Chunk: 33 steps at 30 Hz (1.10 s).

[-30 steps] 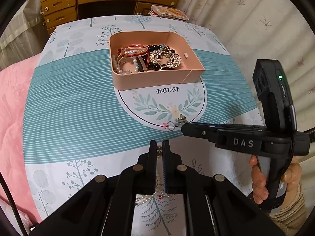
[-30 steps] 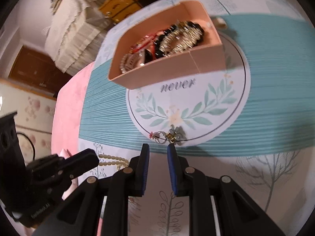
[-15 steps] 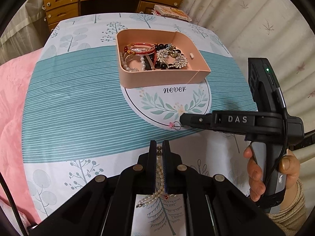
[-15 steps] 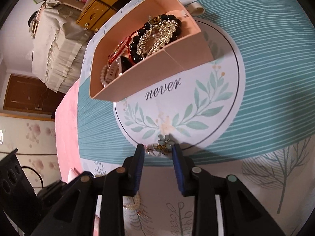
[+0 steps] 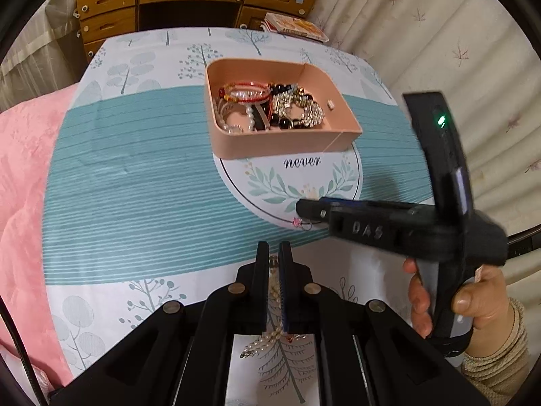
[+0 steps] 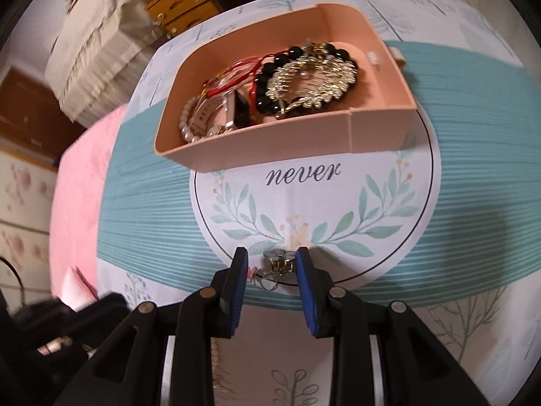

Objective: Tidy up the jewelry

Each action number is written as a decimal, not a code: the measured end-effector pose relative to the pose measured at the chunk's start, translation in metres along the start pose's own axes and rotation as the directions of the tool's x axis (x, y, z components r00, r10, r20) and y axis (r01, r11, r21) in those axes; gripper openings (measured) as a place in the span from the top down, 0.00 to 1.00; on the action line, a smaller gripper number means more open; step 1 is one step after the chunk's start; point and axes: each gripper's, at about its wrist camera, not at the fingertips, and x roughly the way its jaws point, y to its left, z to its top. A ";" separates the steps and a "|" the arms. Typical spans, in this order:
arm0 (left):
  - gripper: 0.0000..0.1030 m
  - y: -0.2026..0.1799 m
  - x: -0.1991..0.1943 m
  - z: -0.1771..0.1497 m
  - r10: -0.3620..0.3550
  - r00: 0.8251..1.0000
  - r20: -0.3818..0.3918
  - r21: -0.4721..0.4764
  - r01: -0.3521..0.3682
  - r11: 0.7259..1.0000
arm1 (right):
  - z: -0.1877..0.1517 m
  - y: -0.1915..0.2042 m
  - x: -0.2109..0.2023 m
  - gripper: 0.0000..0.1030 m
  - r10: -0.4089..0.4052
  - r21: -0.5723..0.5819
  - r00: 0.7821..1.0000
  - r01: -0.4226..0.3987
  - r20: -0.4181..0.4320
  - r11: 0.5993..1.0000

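A pink open box [image 5: 280,145] holding several bracelets and bead strands sits on the patterned cloth; it also fills the top of the right wrist view [image 6: 270,142]. My left gripper [image 5: 274,247] is shut on a pale bead strand [image 5: 263,341], which hangs below its fingers. A small flower-shaped metal piece with wire hooks [image 6: 275,264] lies on the edge of the printed circle. My right gripper [image 6: 271,260] is open and straddles that piece, its blue pads apart from it on both sides. From the left wrist view, the right gripper [image 5: 306,208] points down at the cloth, held by a hand [image 5: 473,301].
A wooden chest of drawers [image 5: 162,0] stands beyond the table's far edge, with books [image 5: 294,27] at the back right. A pink quilt [image 5: 20,169] lies along the left side. A curtain [image 5: 439,34] hangs at the right. The left gripper's body [image 6: 84,314] shows blurred at lower left.
My right gripper has moved forward over the flower piece, and its jaws have widened so that the piece now lies between them. My left gripper stays shut on the bead strand.
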 end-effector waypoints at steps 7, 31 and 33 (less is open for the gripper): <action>0.97 -0.010 -0.031 0.020 0.016 0.996 0.083 0.019 -0.017 1.000 | 0.002 0.001 -0.009 0.83 0.001 -0.048 1.000 0.001 0.030 0.999; 0.71 -0.032 -0.065 0.088 0.119 0.960 0.254 0.075 -0.142 0.987 | 0.051 0.009 -0.107 0.83 0.083 -0.115 0.940 -0.047 0.332 0.992; 0.57 -0.020 -0.050 0.078 0.122 0.970 0.209 0.065 -0.138 0.988 | 0.052 0.004 -0.103 0.83 0.085 -0.112 0.943 -0.051 0.323 0.992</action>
